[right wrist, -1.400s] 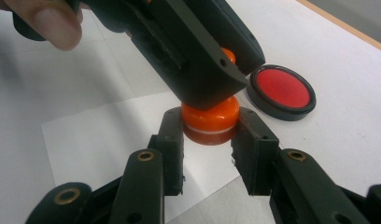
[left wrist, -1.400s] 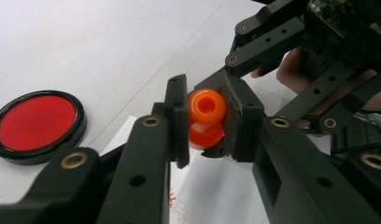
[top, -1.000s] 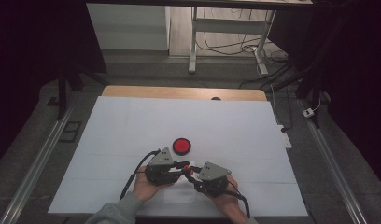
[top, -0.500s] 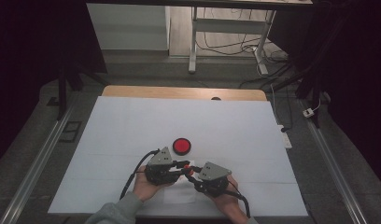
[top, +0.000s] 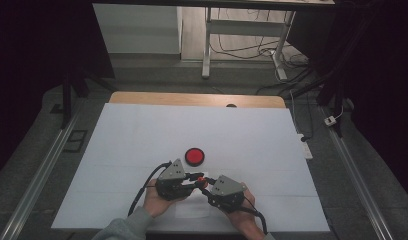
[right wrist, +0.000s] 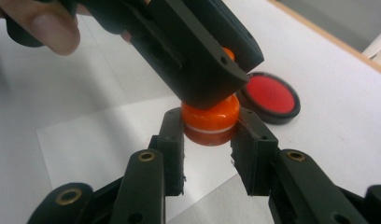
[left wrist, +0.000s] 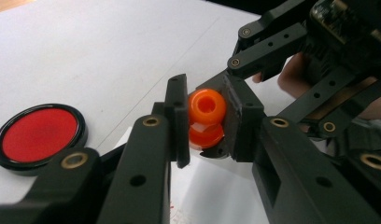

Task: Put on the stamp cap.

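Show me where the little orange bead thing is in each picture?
High view: the small glossy orange plastic piece sits low in the middle, between the two hand-held grippers.
Left gripper view: centre, clamped between the black jaws.
Right gripper view: centre, just above the middle, between the jaws and under the other hand-held gripper.
Shared landmark: the round red disc with a black rim lies on the white table close by.
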Demonstrator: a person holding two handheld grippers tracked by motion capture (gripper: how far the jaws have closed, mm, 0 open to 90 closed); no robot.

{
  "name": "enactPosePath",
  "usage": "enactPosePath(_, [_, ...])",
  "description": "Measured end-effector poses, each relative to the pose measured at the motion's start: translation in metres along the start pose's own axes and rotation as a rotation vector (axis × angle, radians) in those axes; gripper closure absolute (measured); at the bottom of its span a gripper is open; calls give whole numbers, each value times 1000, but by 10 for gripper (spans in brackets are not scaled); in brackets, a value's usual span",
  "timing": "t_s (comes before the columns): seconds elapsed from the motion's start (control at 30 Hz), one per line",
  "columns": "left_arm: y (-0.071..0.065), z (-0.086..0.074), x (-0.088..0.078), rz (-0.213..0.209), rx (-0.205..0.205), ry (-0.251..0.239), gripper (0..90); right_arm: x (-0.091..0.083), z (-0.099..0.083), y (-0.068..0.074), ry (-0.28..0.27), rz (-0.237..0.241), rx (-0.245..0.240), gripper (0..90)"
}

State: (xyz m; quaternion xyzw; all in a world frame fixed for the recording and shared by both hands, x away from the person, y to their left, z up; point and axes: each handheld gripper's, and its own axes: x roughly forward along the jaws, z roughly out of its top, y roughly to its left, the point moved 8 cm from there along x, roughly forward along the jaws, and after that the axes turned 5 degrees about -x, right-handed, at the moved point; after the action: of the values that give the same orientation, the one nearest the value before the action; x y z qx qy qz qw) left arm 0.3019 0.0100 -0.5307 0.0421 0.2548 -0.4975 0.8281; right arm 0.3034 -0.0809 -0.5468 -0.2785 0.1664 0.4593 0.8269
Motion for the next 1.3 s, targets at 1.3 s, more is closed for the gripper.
enactPosePath(1.3, [3, -11, 10, 5, -31, 14, 727, 8, -13, 1, 70, 34, -4, 641])
